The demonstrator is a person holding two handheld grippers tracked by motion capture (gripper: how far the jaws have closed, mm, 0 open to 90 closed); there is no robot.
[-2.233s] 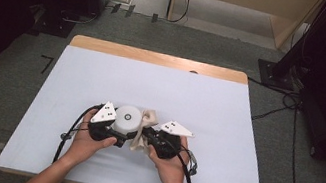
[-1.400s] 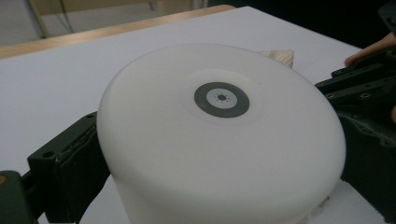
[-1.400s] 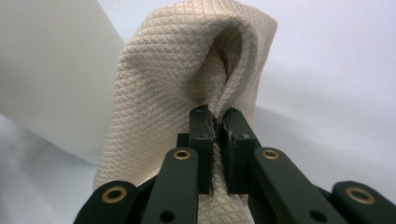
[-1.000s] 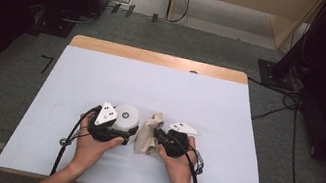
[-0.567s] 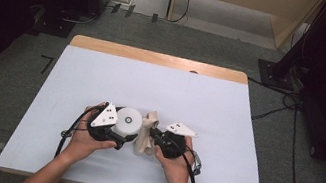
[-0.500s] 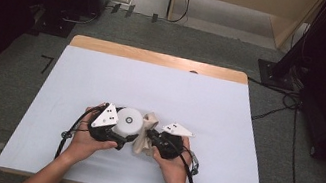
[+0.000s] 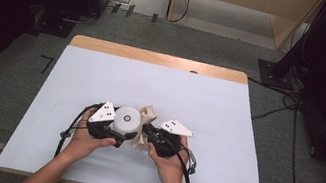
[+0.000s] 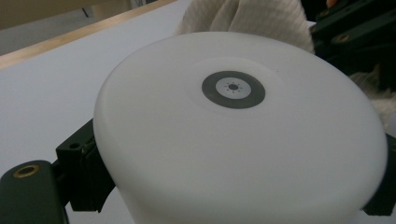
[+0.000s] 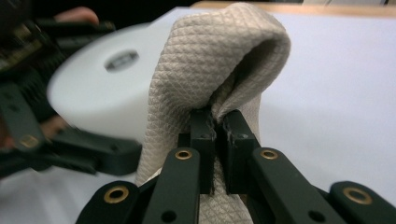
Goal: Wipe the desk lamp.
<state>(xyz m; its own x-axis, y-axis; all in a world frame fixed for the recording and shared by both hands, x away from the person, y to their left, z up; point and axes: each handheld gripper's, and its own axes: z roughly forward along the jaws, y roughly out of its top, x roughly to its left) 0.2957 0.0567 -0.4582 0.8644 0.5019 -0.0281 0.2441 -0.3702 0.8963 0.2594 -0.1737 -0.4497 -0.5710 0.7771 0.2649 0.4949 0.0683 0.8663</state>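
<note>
1. My left claw [image 7: 125,134] is clamped around the white round lamp [image 7: 126,119], one jaw on each side of its body, low on the smooth wall in the left gripper view. The lamp sits at the near middle of the white surface [image 7: 228,113]. My worry: that wall is slick and curved, so if I tilt or squeeze unevenly it could squirt out.
2. My right claw [image 9: 215,122] is pressed together on a fold of the beige textured cloth [image 9: 210,60], which stands touching the lamp's right side. The pinch takes only a thin bit of the fold, so a firm rub may drag the cloth free of the jaws.
3. The right claw's tips sit just beside the lamp. If I push in too hard, hard plastic rather than cloth could hit the shell and scuff it, or knock the lamp against my left grip.
4. The two claws are very near each other here; a careless twist could make them collide beside the lamp.
</note>
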